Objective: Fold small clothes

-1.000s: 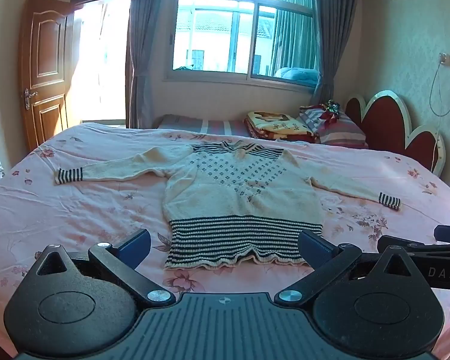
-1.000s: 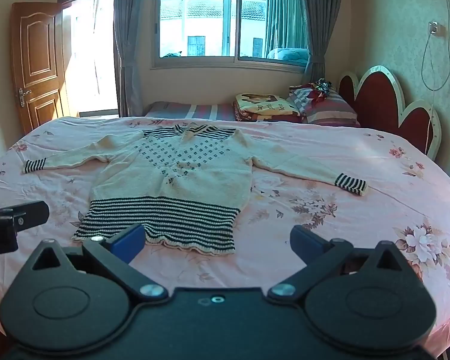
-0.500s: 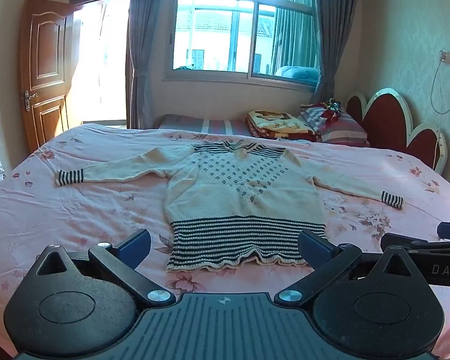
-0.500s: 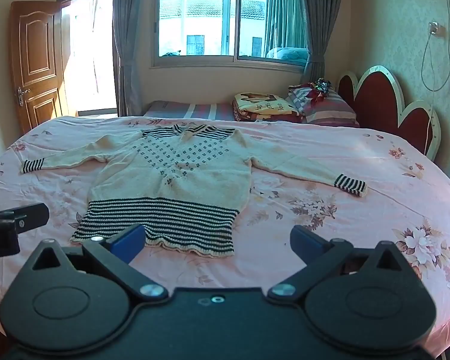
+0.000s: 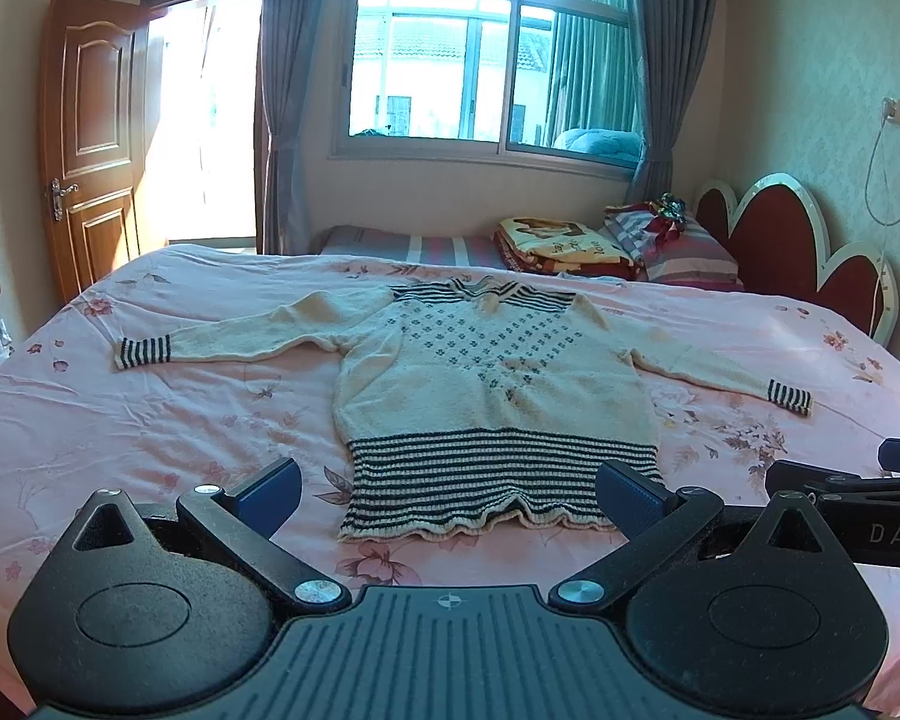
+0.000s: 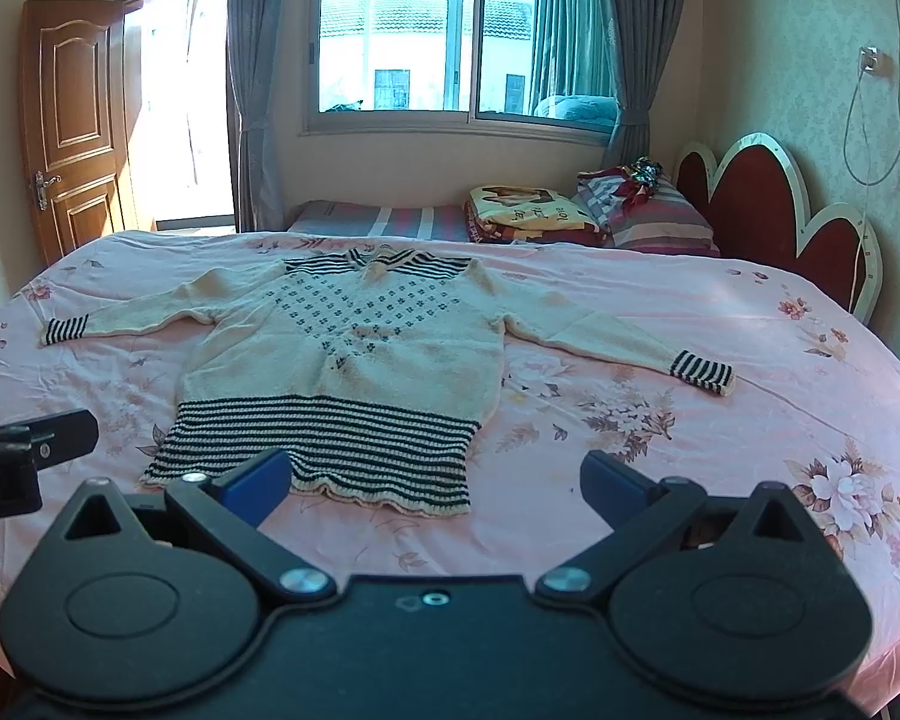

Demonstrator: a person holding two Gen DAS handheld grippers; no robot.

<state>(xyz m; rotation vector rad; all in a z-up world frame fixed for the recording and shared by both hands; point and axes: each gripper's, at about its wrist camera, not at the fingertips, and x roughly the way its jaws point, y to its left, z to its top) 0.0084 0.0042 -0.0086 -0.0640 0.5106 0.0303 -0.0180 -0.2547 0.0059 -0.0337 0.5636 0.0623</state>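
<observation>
A cream knit sweater [image 5: 492,384] with a black-striped hem, cuffs and collar lies flat on the pink floral bedsheet [image 5: 150,420], sleeves spread out to both sides. It also shows in the right wrist view [image 6: 354,360]. My left gripper [image 5: 450,495] is open and empty, hovering just short of the striped hem [image 5: 498,480]. My right gripper [image 6: 432,483] is open and empty, near the hem's right corner [image 6: 444,480]. The right gripper shows at the right edge of the left wrist view [image 5: 858,498].
Folded blankets [image 5: 564,246] and striped pillows [image 5: 678,246] lie at the far side by the red headboard [image 5: 768,240]. A window with grey curtains [image 5: 486,60] is behind; a wooden door [image 5: 90,138] stands open at the left.
Both views have shifted slightly; the sweater sits a little lower and closer in frame. The grippers stay open and the sweater has not moved.
</observation>
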